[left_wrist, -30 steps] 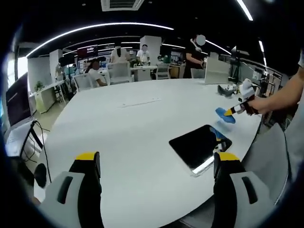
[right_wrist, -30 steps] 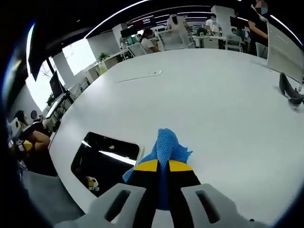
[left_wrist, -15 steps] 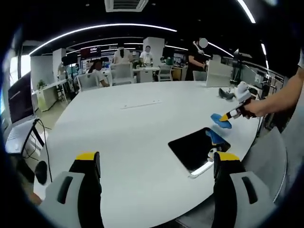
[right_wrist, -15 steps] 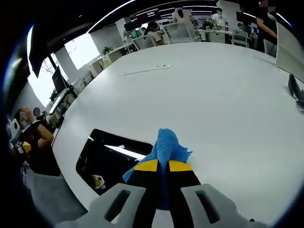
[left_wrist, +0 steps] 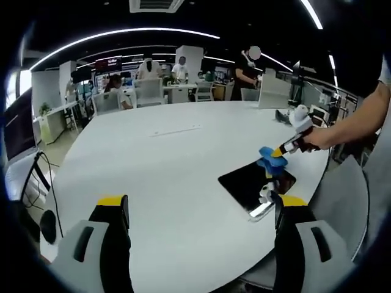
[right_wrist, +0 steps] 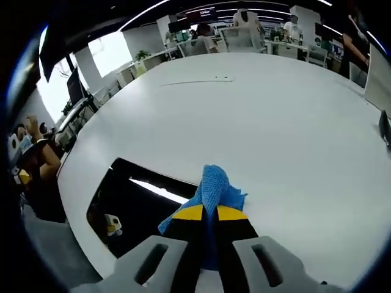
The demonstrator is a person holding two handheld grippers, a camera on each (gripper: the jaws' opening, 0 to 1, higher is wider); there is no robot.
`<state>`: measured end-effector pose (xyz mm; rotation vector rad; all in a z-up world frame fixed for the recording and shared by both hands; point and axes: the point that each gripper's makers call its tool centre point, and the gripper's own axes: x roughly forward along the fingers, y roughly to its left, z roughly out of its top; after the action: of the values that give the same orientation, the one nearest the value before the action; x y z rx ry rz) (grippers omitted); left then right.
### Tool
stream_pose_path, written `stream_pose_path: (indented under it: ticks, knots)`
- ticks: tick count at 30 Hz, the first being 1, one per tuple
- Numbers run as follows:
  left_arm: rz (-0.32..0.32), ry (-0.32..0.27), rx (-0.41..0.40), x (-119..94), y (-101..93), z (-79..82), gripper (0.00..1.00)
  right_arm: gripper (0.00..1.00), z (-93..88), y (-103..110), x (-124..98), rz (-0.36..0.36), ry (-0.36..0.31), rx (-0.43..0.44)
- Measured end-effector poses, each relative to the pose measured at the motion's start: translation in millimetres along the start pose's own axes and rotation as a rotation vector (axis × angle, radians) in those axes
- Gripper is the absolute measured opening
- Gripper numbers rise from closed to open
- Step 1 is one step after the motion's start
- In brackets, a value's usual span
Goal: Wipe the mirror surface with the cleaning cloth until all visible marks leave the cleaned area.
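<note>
The right gripper [right_wrist: 204, 215] has its yellow-tipped jaws pinched tight on the blue cleaning cloth [right_wrist: 214, 189], which bunches up out of the tips toward twelve o'clock in the right gripper view. Just beyond it, at about ten o'clock from the cloth, lies the mirror [right_wrist: 137, 204], a dark rectangular slab flat on the white table [right_wrist: 275, 122] near the table's edge, throwing back a bright streak of the ceiling lights. The cloth hangs at the mirror's near corner; whether it touches the glass I cannot tell. The left gripper [left_wrist: 198, 210] holds nothing, its jaws spread wide, and it hovers well back from the work. In the left gripper view the mirror [left_wrist: 253, 183] sits at about three o'clock, with the cloth [left_wrist: 270, 160] at its far edge, carried by the other gripper in a person's hand [left_wrist: 314, 139]. I judge the wiping barely begun, if begun at all: the cloth is only at the border of the glass, nearly the whole dark face lies unswept, and any marks on it are too faint to make out from here. What remains, as I read it, is to bring the cloth down and sweep it across the full surface. Far off, across the table, people sit at desks [left_wrist: 177, 91] under long strip lights.
</note>
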<state>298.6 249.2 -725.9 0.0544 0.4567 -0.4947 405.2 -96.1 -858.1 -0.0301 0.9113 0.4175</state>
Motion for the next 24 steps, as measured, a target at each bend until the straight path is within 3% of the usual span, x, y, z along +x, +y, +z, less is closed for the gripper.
stream_pose_path:
  ticks: [8, 17, 24]
  knots:
    - [-0.037, 0.011, 0.009, 4.8, 2.7, -5.8, 0.99, 0.0, -1.7, 5.6, 7.0, -0.023, 0.009, 0.011]
    - [-0.061, 0.014, 0.003, 13.7, 1.6, -5.8, 0.99, 0.0, -2.2, 33.1, 11.6, 0.011, 0.025, 0.019]
    - [-0.075, 0.017, 0.012, 17.4, -2.1, -4.9, 0.99, 0.0, 0.2, 43.1, 15.5, 0.026, 0.029, 0.03]
